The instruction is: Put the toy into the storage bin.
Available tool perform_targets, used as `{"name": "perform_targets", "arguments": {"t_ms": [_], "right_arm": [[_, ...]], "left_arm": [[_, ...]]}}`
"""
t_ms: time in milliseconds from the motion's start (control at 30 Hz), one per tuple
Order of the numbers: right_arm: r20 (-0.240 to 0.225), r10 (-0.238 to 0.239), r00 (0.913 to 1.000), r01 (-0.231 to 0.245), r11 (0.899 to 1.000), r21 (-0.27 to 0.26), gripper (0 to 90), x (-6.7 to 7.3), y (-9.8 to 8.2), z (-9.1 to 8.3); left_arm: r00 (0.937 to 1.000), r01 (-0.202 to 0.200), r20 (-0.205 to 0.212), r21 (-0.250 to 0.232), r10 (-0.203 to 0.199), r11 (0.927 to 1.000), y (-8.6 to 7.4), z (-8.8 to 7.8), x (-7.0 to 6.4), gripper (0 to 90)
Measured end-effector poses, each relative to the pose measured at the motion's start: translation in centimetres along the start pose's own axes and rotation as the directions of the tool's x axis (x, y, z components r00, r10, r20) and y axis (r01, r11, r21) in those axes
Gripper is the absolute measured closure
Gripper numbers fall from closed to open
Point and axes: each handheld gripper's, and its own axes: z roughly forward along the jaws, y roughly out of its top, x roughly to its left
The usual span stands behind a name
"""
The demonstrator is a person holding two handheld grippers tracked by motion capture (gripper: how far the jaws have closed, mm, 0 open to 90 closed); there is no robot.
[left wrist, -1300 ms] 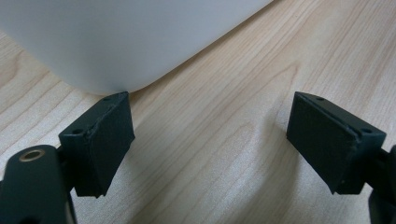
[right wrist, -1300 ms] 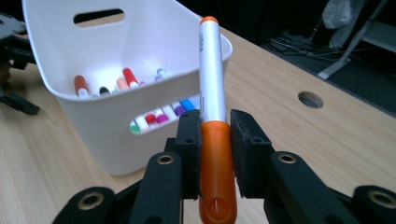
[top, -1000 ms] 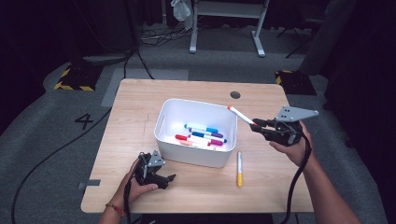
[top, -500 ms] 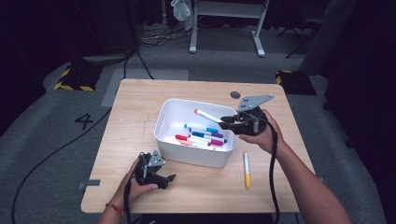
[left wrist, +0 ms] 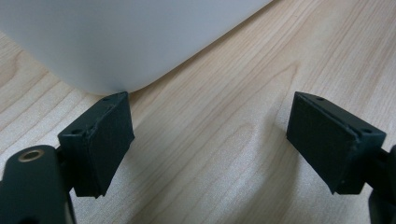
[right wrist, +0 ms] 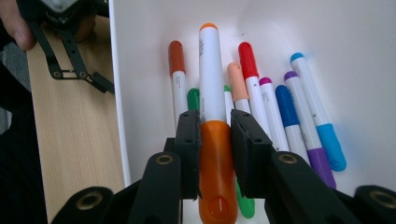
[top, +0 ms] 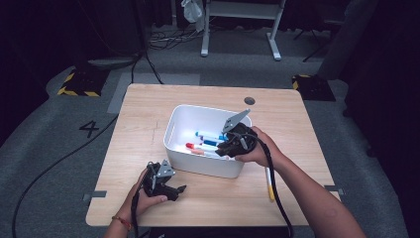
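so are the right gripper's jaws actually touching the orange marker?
Touching. The right gripper view shows both black jaws of the right gripper pressed against the orange marker, no gap on either side, above the white bin.

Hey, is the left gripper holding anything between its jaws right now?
No, the left gripper stands open with only bare wooden table between its pads, beside the white bin.

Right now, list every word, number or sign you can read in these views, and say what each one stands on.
"4": a dark numeral on the grey floor, left of the table.
Black-and-yellow hazard stripes, a sign with no words: on the floor mat behind the table's left corner.
Small dark print on the orange marker held in the right gripper: too blurred to read.
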Motion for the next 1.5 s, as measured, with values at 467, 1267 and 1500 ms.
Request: {"name": "perform_targets", "arguments": {"t_ms": [467,1267,1500], "right_arm": [[0.03,0.015,0.9994,-0.014,1.0,-0.016,61.3,-0.1,-0.5,-0.1],[0.332,0.477,0.8137,-0.43,0.878,-0.209,44.1,-1.1,-27.5,-9.3],[0.351,0.495,0.7945,-0.47,0.868,-0.161,45.6,-0.7,-29.8,-8.1]], "left_arm": [[1.0,-0.001,0.002,0.0,0.001,1.0,0.0,0.0,0.0,14.6],[1.0,-0.001,0.003,0.0,0.001,1.0,0.0,0.0,0.0,14.7],[1.0,-0.001,0.002,0.0,0.001,1.0,0.0,0.0,0.0,14.7]]}}
